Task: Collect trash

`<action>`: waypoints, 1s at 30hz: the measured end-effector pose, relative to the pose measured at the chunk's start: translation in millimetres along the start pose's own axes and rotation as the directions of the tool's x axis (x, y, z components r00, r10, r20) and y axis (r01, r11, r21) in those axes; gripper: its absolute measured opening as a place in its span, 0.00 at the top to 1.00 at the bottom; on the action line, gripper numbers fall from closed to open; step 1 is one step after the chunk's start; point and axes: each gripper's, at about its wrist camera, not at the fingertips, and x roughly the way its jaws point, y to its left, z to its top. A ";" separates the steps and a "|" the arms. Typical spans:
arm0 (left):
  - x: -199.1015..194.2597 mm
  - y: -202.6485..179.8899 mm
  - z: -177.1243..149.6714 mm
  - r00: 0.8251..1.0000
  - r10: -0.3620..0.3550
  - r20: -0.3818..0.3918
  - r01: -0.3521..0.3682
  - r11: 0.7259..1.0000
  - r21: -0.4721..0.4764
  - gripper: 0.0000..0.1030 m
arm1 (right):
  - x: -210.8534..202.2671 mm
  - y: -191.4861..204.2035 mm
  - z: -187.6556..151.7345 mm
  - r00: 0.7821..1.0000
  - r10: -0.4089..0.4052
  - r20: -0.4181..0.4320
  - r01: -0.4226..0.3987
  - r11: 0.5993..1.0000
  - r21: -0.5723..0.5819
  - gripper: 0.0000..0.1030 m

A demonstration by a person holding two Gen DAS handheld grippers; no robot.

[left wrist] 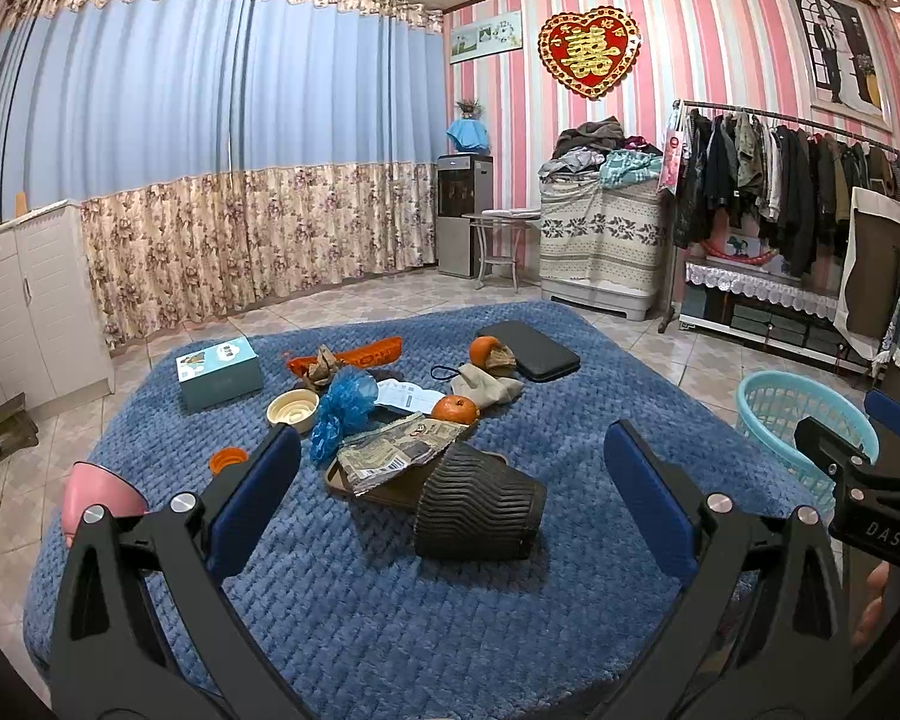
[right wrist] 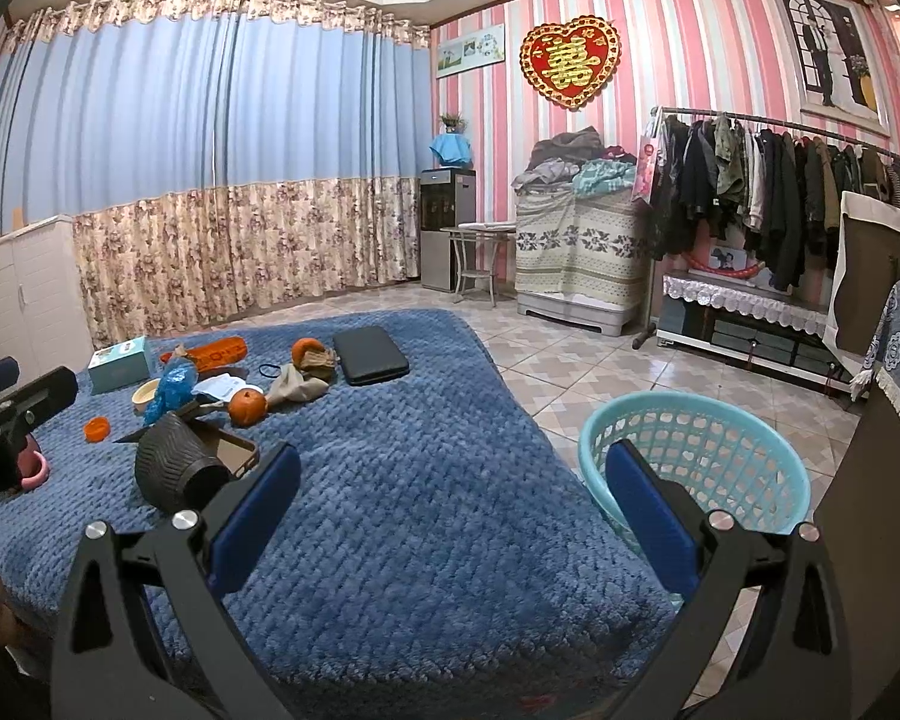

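Note:
On a blue quilted cover (left wrist: 390,600) lies litter: a black ribbed cup (left wrist: 480,507) on its side, crumpled printed paper (left wrist: 396,450), a blue plastic bag (left wrist: 342,405), a white slip (left wrist: 408,396), orange peel (left wrist: 492,354) and an orange wrapper (left wrist: 360,355). My left gripper (left wrist: 450,480) is open, its jaws wide either side of the cup, just short of it. My right gripper (right wrist: 450,504) is open and empty over bare cover, next to the teal basket (right wrist: 696,468). The cup (right wrist: 174,468) also shows in the right wrist view.
An orange (left wrist: 455,409), a cream bowl (left wrist: 293,409), a teal box (left wrist: 219,373), a black case (left wrist: 528,351), a beige cloth (left wrist: 483,387), an orange lid (left wrist: 228,459) and a pink object (left wrist: 99,498) lie on the cover. The basket (left wrist: 810,420) stands on the tiled floor to the right.

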 end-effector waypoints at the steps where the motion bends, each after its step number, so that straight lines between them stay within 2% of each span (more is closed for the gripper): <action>1: 0.1 0.0 0.0 1.000 0.000 0.000 0.000 1.000 0.001 0.05 | 0.3 -0.1 0.4 1.000 0.000 -0.001 0.000 1.000 0.000 0.04; 30: 2.3 17.3 -1.3 1.000 0.007 -0.009 -0.007 1.000 -0.006 0.05 | 0.9 -2.5 -1.5 1.000 -0.002 0.002 0.002 1.000 -0.001 0.04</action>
